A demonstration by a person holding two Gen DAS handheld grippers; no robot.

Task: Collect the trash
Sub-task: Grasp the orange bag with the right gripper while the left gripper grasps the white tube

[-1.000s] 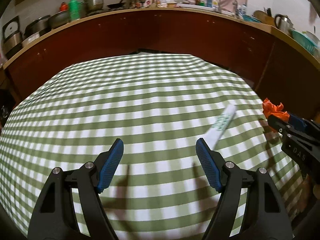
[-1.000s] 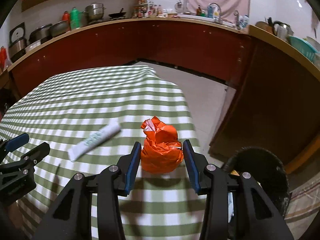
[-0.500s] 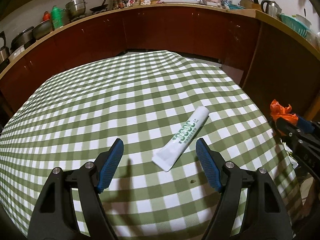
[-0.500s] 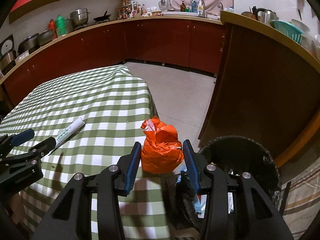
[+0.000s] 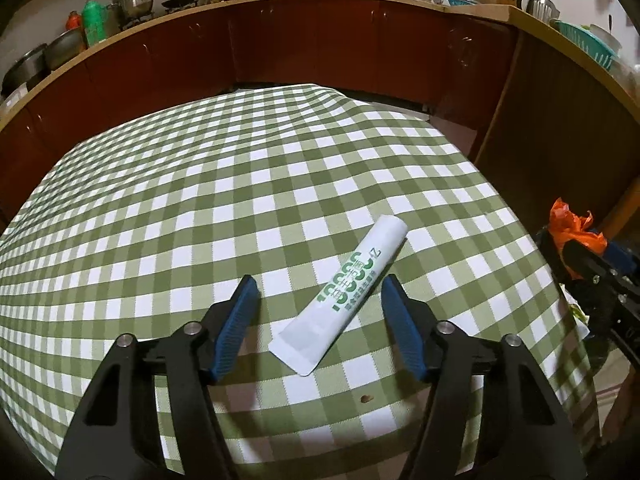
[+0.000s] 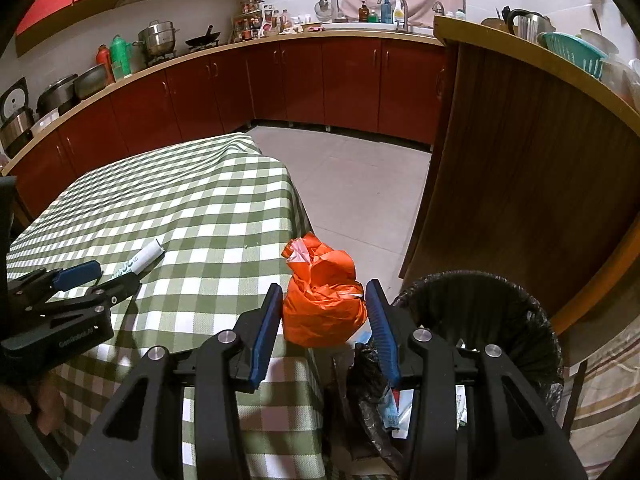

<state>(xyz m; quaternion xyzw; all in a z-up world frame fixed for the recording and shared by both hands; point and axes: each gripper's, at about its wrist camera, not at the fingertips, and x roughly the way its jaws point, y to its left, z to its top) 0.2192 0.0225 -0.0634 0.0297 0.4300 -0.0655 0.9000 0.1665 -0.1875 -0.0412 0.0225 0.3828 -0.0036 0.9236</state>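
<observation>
Left wrist view, nearest: left gripper (image 5: pixel 319 296) with blue-padded jaws apart, just been closing, astride the flat crimped tail of a white squeeze tube with green lettering (image 5: pixel 345 290); pads clear of it on both sides, tube lying flat on the green-and-white checked tablecloth (image 5: pixel 168 216). Tube's long axis runs diagonally, crimped end near and toward the left, round cap end pointing away and to the right. A small brown crumb (image 5: pixel 365 399) sits on the cloth just nearer than the tube. Open cloth spreads wide to the left and beyond; the table's right edge falls off close beside the tube. Only the right wrist view shows what lies past that edge: right gripper (image 6: pixel 323 312) clamped on a crumpled orange plastic bag (image 6: pixel 323 304), held over the table's corner, with a round bin lined in black plastic (image 6: pixel 480 320) just to its right on the floor, scraps of paper visible inside. This view also gives the tube's cap end poking out beyond the left gripper's fingers (image 6: pixel 78 274), which hide the rest. Beyond the table corner, bare grey tiled floor (image 6: pixel 352 184) lies open up to the dark red kitchen cabinets (image 6: pixel 304 80); a brown wooden counter panel (image 6: pixel 520 168) walls off the right, close behind the bin.
</observation>
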